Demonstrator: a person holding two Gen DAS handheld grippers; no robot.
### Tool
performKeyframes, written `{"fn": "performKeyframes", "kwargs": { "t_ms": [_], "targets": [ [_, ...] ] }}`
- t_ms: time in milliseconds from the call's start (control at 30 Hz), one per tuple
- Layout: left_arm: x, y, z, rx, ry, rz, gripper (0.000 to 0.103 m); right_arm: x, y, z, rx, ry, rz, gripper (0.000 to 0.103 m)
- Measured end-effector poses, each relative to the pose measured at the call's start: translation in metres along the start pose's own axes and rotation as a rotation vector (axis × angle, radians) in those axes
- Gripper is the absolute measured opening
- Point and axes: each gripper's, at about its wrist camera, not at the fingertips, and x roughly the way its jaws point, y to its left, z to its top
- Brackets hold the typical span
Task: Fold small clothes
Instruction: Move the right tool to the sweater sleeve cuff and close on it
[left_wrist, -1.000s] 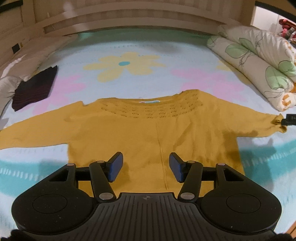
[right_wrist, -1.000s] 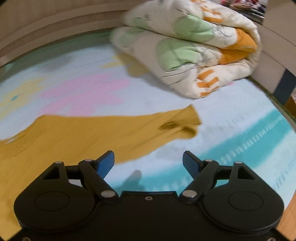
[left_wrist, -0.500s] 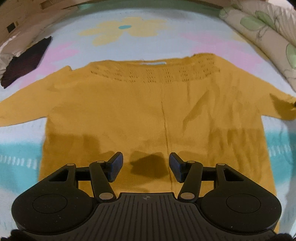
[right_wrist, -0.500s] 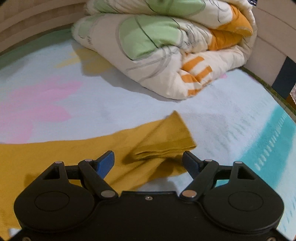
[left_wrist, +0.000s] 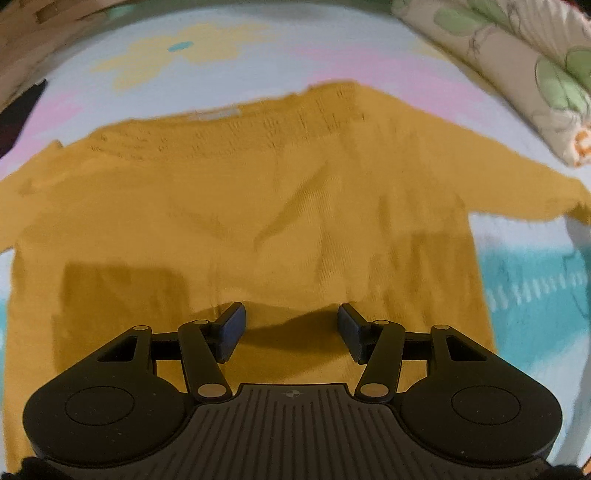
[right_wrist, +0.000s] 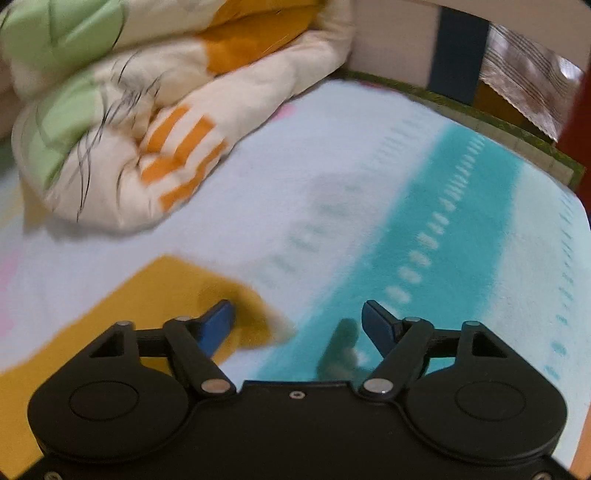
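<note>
Mustard sweater (left_wrist: 258, 206) spread flat, neckline away from the camera, on the flower-print bed (left_wrist: 369, 51); both sleeves lie out to the sides. Left gripper (left_wrist: 291, 325) hovers low over the hem at the garment's middle, fingers apart, nothing between them. Right sleeve cuff (right_wrist: 236, 295) lies near the bed's right edge, short of the rolled quilt (right_wrist: 147, 129). Right gripper (right_wrist: 297, 319) — also spread and empty — sits with its left finger (right_wrist: 218, 321) over the cuff and the other above bare sheet; whether it touches the knit cannot be told through the blur. Judged step: taking the right sleeve to fold it inward. To do it well, centre the cuff between the fingers, pinch both layers only — not the sheet — and let the left gripper pin the body while the sleeve crosses.
</note>
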Motion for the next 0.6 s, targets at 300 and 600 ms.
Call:
{"fn": "performKeyframes", "kwargs": {
  "t_ms": [300, 600],
  "targets": [
    [0.002, -0.004, -0.009, 0.047, -0.045, 0.015, 0.066, 0.022, -0.030, -0.001, 0.208, 0.114, 0.253, 0.059],
    [0.003, -0.007, -0.008, 0.041, -0.039, 0.015, 0.067, 0.025, -0.023, -0.003, 0.246, 0.139, 0.351, 0.049]
  ]
}}
